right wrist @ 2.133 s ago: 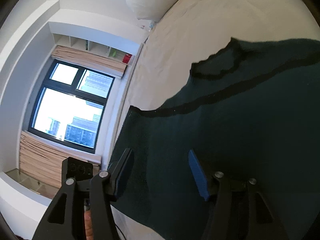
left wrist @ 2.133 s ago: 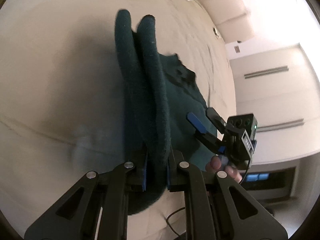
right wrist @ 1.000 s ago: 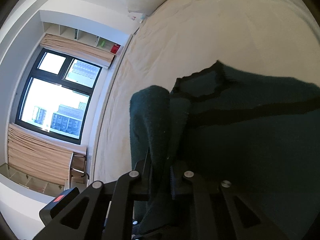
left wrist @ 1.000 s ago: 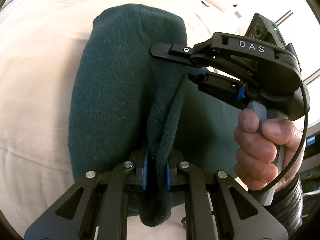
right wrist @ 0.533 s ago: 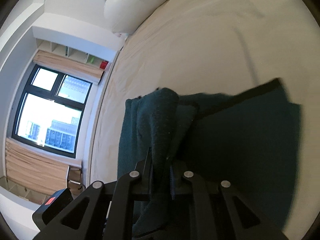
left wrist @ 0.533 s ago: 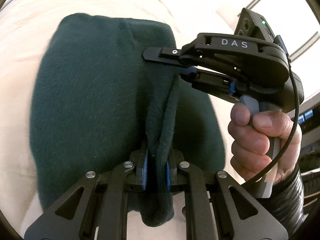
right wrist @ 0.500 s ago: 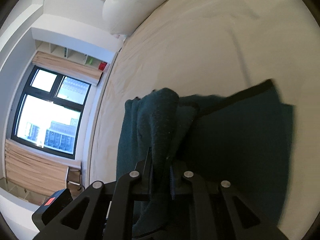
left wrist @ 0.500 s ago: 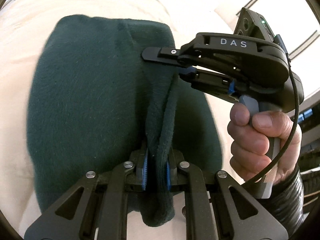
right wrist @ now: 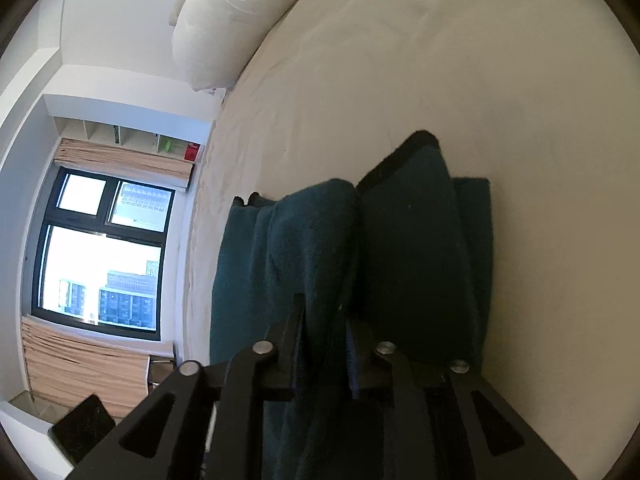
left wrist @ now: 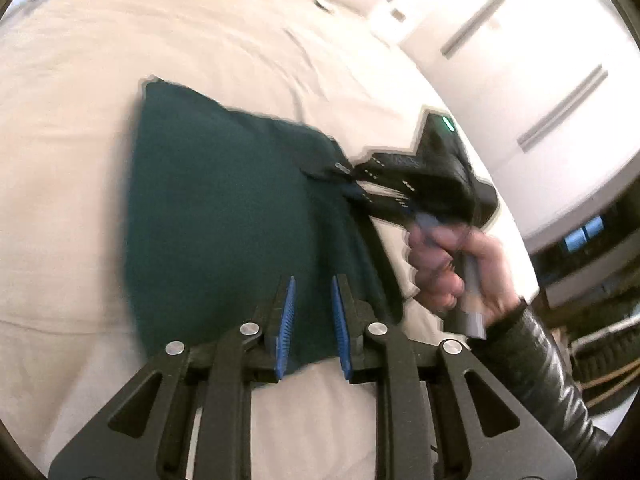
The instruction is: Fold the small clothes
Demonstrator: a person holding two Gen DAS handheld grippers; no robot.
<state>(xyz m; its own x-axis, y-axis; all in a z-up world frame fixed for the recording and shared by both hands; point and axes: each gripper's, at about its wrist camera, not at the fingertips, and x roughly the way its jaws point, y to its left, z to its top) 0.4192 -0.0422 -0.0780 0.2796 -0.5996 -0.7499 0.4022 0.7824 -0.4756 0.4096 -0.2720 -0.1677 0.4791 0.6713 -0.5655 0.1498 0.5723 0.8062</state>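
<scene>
From the left wrist view, the left gripper (left wrist: 312, 304) is pointing steeply down over the folded dark green knitted garment (left wrist: 224, 208), which is lying flat on the cream-sheeted bed (left wrist: 72, 128). Its jaws are opening, the blue pads (left wrist: 286, 320) standing apart with a clear gap, nothing pressed between them; the cloth is showing below and beyond them. To the right, a person's hand (left wrist: 452, 268) in a shiny black sleeve (left wrist: 540, 372) is gripping the handle of the black right gripper (left wrist: 340, 178), whose tips are reaching in at the garment's right edge, blurred. White cupboard fronts (left wrist: 520, 80) are standing beyond the bed. From the right wrist view, the right gripper (right wrist: 324, 332) is angling down along the bed (right wrist: 500, 80), and its jaws are opening with a raised fold of the green garment (right wrist: 316, 240) still sitting between them; the pads seem to be parting from the cloth rather than pinching it. The rest of the garment is lying doubled on the sheet, black trim showing at its far corner. A white pillow (right wrist: 232, 16) is resting at the head of the bed, and a dark-framed window (right wrist: 100, 256) is filling the left side.
</scene>
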